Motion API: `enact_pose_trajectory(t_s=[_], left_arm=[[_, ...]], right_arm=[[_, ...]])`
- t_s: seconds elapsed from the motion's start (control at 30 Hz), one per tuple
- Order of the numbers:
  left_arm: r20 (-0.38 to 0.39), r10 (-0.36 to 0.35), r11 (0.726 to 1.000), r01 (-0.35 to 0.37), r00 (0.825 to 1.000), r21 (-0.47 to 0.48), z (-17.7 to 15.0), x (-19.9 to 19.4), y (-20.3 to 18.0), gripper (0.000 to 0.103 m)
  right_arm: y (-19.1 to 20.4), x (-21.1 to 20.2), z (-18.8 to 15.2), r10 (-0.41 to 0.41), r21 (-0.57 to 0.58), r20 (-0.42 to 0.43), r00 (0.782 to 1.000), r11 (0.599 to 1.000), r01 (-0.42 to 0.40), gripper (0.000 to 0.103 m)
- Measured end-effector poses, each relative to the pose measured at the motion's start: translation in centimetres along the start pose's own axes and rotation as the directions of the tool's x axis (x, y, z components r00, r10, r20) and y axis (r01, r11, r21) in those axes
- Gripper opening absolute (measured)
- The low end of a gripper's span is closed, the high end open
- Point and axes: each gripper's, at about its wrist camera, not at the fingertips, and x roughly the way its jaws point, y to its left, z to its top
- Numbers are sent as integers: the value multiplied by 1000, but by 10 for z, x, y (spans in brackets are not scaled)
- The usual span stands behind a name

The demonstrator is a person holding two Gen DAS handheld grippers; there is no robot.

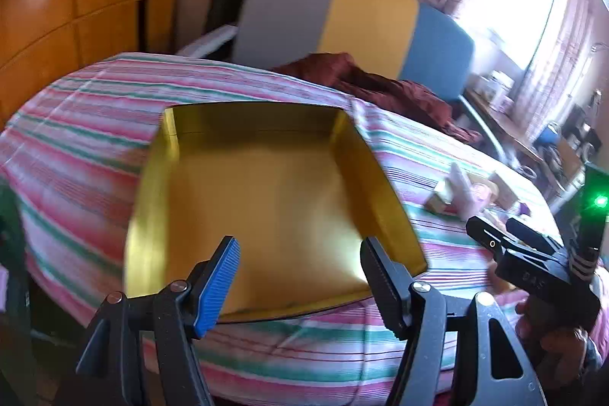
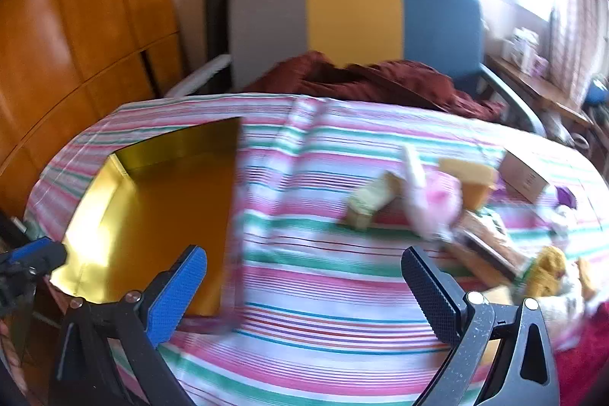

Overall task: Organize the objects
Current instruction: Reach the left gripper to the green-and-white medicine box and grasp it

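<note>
An empty gold tray lies on the striped pink, green and white bedcover. My left gripper hovers over the tray's near edge, jaws apart with nothing between them. In the right wrist view the same tray sits at the left, and my right gripper stands wide open above bare cover. A blurred pile of small items lies to the right: a pale green box, a yellow box, a cardboard box and a yellow knitted thing. The right gripper also shows at the left wrist view's right edge.
A maroon cloth is bunched at the far side of the bed, before a grey, yellow and blue headboard. A wooden wardrobe stands on the left. A cluttered desk sits under the bright window at the right.
</note>
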Motion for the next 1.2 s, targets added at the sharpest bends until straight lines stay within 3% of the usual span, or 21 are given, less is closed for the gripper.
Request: enact_pose_trajectory(t_s=[0.17,0.3,0.57,0.9,1.2], left_arm=[[-31,-69,991,72,997,115,16,12,-40,67],[-53,-111,968,120,992,221,26,25,-77,66],[-129,-147,897,187,981,400,43,66,-145,66],[-251,-74,810,205,965,549,50,150,-208,55],[-328,-11,780,214,945,588,49,214,-238,55]], right_arm=[[-68,-5,4,-92,88,-25,995,992,94,103],[-119,-9,14,-133,176,-37,990,975,137,103],[-185,-7,40,-120,299,-40,992,946,126,103],[-218,17,46,-22,316,23,999,949,13,103],[-234,26,43,17,378,-10,1000,926,-12,103]])
